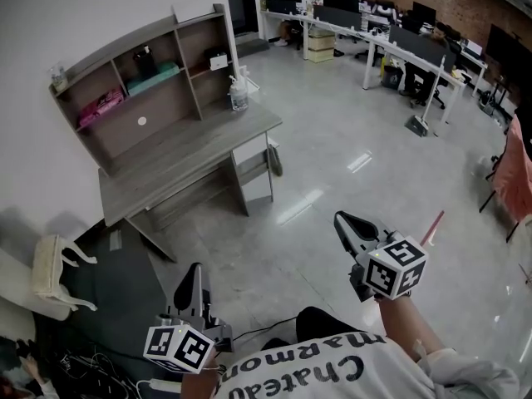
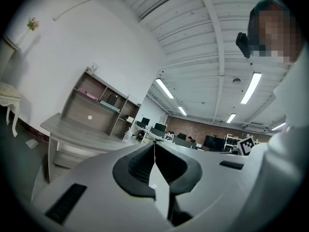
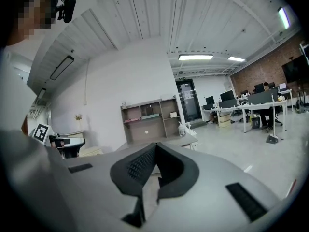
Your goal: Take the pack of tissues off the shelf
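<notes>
A pink pack of tissues (image 1: 100, 106) lies in the lower left compartment of the grey shelf unit (image 1: 141, 65) on the desk (image 1: 191, 152); it also shows small as the pink pack (image 3: 131, 120) and as the pink pack (image 2: 89, 94). A teal item (image 1: 152, 79) lies one compartment to the right. Both grippers are far from the shelf, out over the floor. My left gripper (image 1: 193, 274) (image 2: 154, 144) is shut and empty. My right gripper (image 1: 342, 219) (image 3: 155, 145) is shut too, with nothing in it.
A clear bottle (image 1: 239, 96) stands at the desk's right end, and a small white box (image 1: 219, 61) sits in the right compartment. A white chair (image 1: 51, 273) stands left of a dark mat with cables. Office desks (image 1: 391, 40) line the far side.
</notes>
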Tool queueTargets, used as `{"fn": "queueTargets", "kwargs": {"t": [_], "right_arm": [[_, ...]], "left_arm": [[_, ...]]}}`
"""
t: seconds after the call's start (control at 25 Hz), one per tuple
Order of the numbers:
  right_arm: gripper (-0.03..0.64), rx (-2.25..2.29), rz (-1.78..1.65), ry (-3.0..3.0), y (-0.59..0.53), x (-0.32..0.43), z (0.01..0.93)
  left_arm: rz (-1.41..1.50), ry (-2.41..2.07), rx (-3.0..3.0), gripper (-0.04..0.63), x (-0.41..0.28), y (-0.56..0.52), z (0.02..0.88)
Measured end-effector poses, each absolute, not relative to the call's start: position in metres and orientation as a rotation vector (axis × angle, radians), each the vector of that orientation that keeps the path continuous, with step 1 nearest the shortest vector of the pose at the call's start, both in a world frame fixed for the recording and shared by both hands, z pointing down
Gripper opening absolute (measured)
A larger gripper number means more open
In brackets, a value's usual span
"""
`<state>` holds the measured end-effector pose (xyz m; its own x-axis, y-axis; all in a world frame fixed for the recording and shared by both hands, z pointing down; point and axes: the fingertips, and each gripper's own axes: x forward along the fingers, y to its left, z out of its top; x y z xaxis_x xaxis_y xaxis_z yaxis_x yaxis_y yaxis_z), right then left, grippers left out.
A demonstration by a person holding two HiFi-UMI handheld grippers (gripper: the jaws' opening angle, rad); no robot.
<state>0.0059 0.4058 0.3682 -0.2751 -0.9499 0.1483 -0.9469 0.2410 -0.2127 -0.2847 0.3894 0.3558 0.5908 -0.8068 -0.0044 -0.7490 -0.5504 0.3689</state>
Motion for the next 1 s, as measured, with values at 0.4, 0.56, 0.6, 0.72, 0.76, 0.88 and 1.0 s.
{"fn": "queueTargets", "kwargs": {"t": [0.4, 0.56, 0.6, 0.72, 0.76, 0.88, 1.0], "right_arm": [[0.008, -1.862, -0.517, 2.410, 0.352, 0.012, 0.386], [0.008, -1.841, -0.502, 2.442, 0.313, 0.017, 0.385], [0.008, -1.833, -0.494, 2.462, 0.302, 0.018, 0.385], [0.008, -1.817, -0.489, 2.504, 0.265, 0.025, 0.383], [0.008, -1.810, -0.492, 2.513, 0.252, 0.029, 0.382], [0.008, -1.767, -0.490, 2.550, 0.212, 0.038, 0.376], [0.008, -1.722, -0.493, 2.577, 0.171, 0.046, 0.372]], "left_arm": [[-0.224, -1.306, 2.395, 0.018, -0.294, 0.349, 0.380], [-0.230, -1.343, 2.386, 0.018, -0.289, 0.322, 0.380], [-0.232, -1.359, 2.383, 0.018, -0.287, 0.313, 0.378], [-0.250, -1.417, 2.361, 0.018, -0.282, 0.284, 0.373], [-0.256, -1.432, 2.353, 0.018, -0.279, 0.273, 0.371], [-0.262, -1.469, 2.339, 0.018, -0.267, 0.240, 0.365], [-0.292, -1.496, 2.329, 0.018, -0.254, 0.209, 0.357]]}}
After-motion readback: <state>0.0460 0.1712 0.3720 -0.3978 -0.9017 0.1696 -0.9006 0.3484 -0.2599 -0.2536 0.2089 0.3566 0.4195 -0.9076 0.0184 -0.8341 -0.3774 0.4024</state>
